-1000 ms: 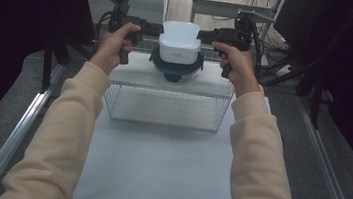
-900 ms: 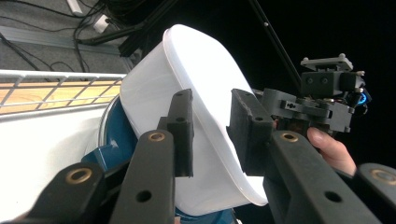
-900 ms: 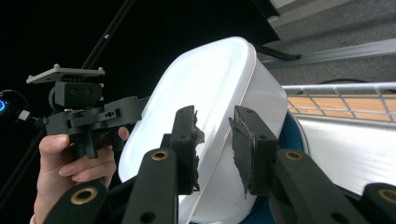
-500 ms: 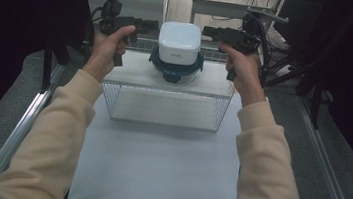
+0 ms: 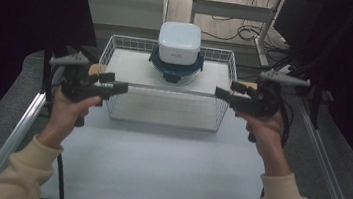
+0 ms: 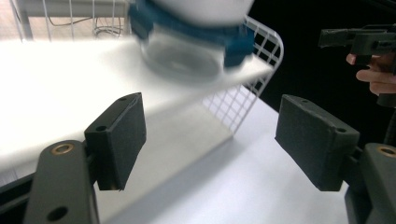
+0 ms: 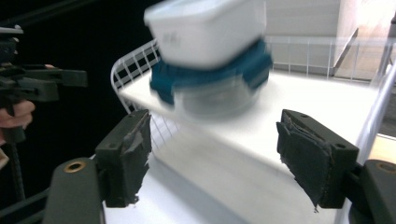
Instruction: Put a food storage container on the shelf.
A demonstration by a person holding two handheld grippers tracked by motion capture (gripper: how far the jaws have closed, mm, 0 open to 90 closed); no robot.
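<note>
nearest the person, the white table [image 5: 156, 167] lies bare. above it the left hand-held gripper [image 5: 116, 83] and the right hand-held gripper [image 5: 226, 92] hover at either side of the wire basket's [image 5: 163, 113] near corners, both released; their jaws have just been opening and nothing sits between the pads. farther off, on the white board [image 5: 128, 66] laid over the basket, stands a clear container with a blue clip lid [image 5: 175, 67], and a white box [image 5: 179, 42] is stacked on top of it. the stack looks stiff, light and smooth-sided, so likely slippery; the top box may slide off. best taken from both sides at the blue lid's rim. a small dark mark on the white box's front is too blurred to read
</note>
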